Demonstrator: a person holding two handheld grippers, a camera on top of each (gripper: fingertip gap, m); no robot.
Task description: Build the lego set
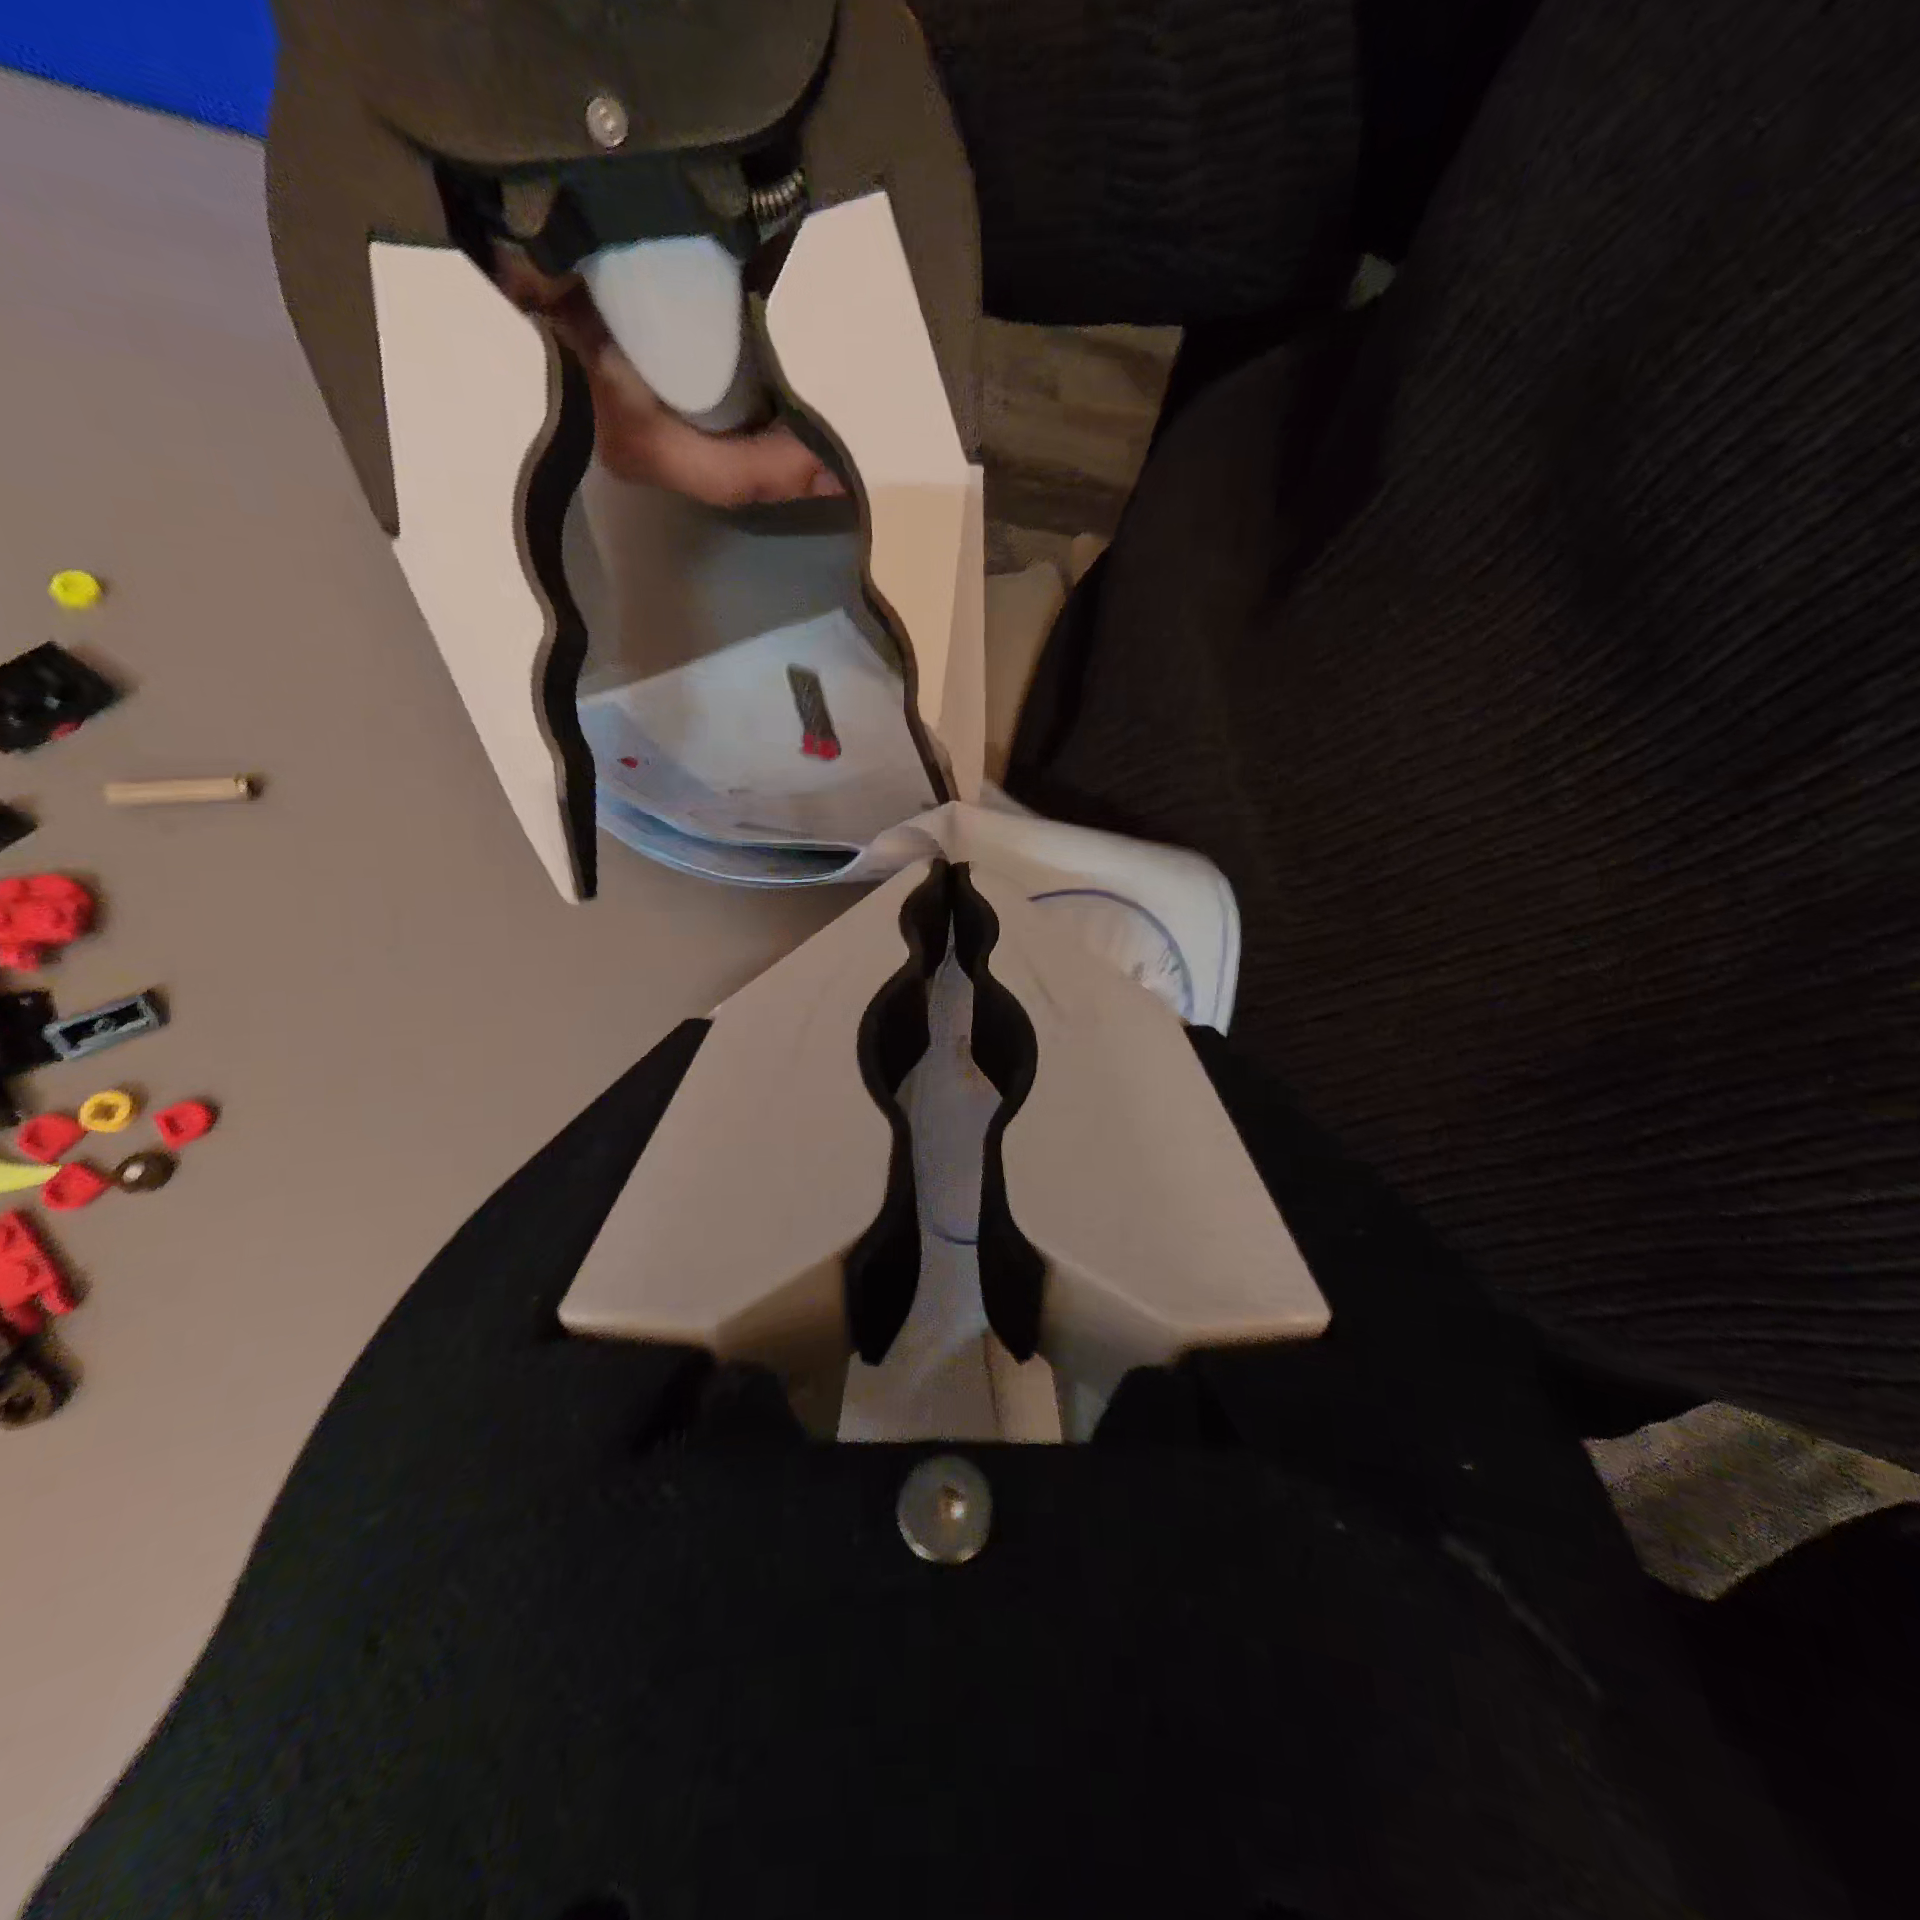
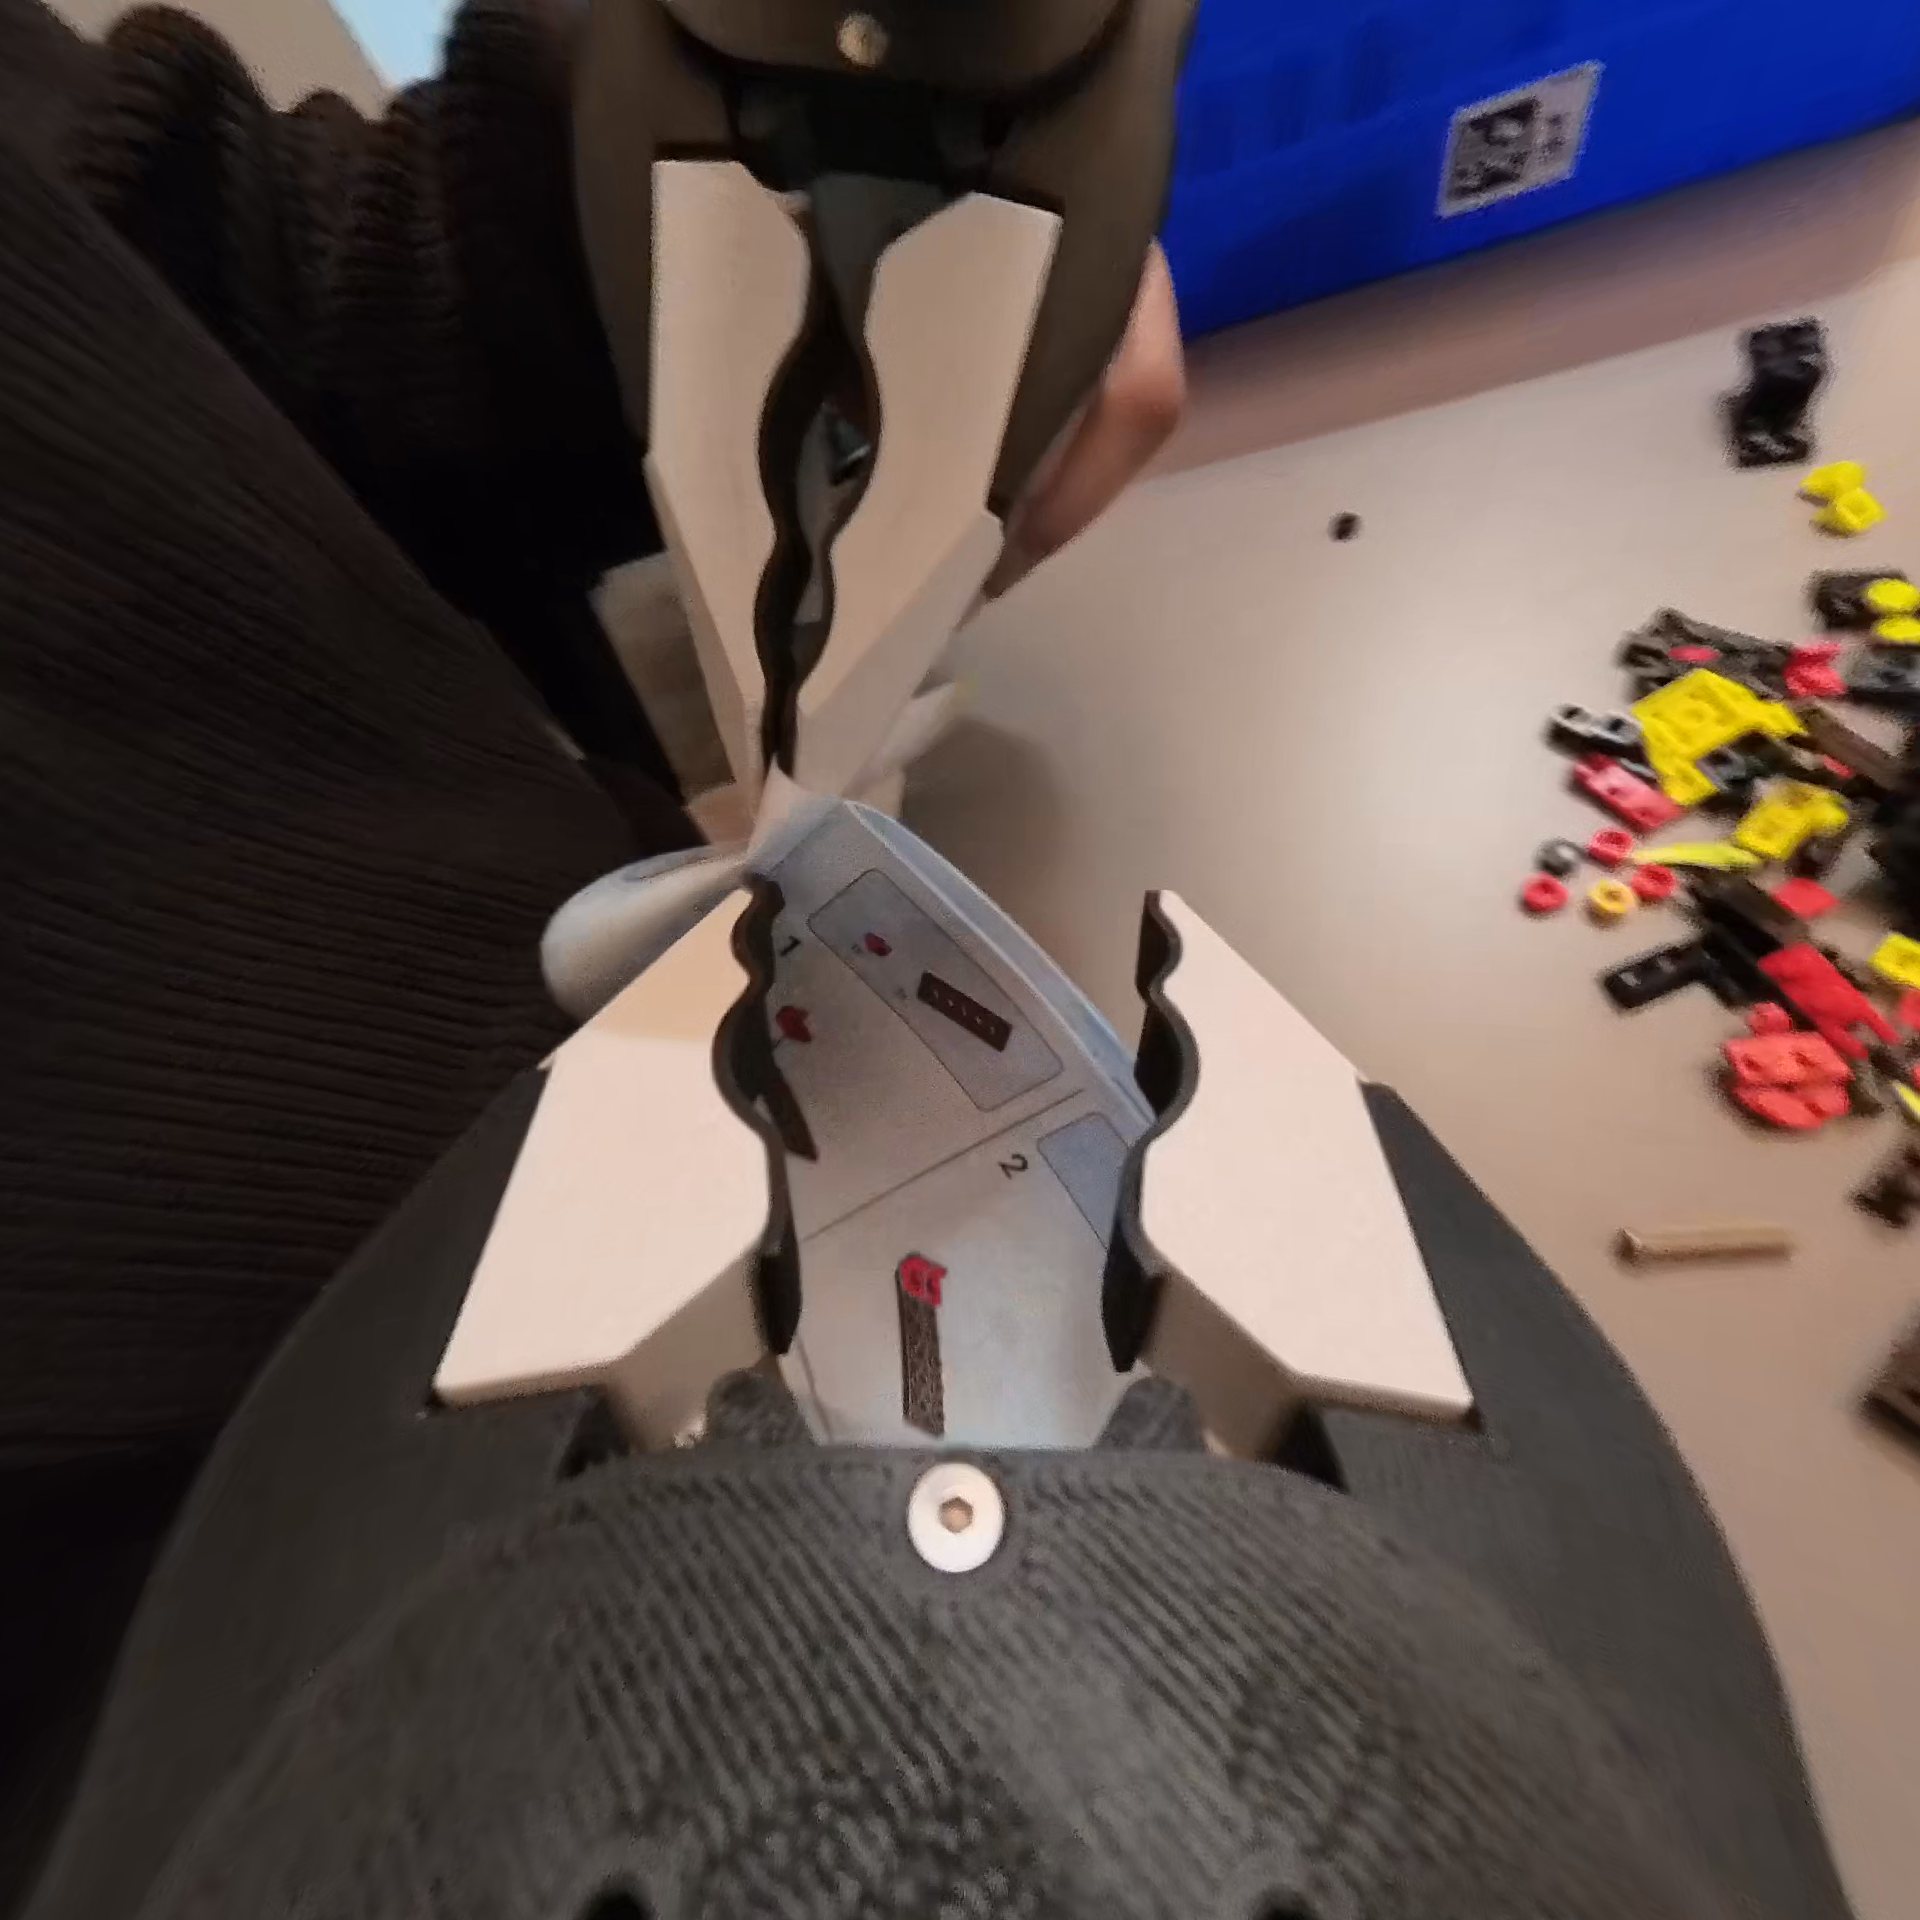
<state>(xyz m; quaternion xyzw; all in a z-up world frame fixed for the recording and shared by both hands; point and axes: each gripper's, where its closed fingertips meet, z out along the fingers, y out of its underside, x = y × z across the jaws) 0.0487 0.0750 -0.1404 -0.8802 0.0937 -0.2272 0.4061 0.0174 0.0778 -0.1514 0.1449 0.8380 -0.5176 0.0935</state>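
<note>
A white instruction booklet (image 1: 748, 748) with pictures of red and dark pieces is held curled above the table's near edge. My left gripper (image 1: 948, 873) is shut on a crumpled corner of it. In the right wrist view the left gripper (image 2: 777, 769) comes in from the top and pinches that same corner. My right gripper (image 2: 956, 904) is open, with the booklet's page (image 2: 935, 1195) lying between its fingers. In the left wrist view the right gripper (image 1: 764, 842) stands open around the booklet. Loose red, yellow and black lego pieces (image 2: 1766, 831) lie scattered on the table.
The beige table (image 2: 1299, 727) carries the pile of pieces, also seen at the left edge (image 1: 52, 914), and a tan rod (image 2: 1704, 1242). A blue bin (image 2: 1403, 156) stands at the back. A person's dark clothing (image 1: 1558, 727) fills the side next to the grippers.
</note>
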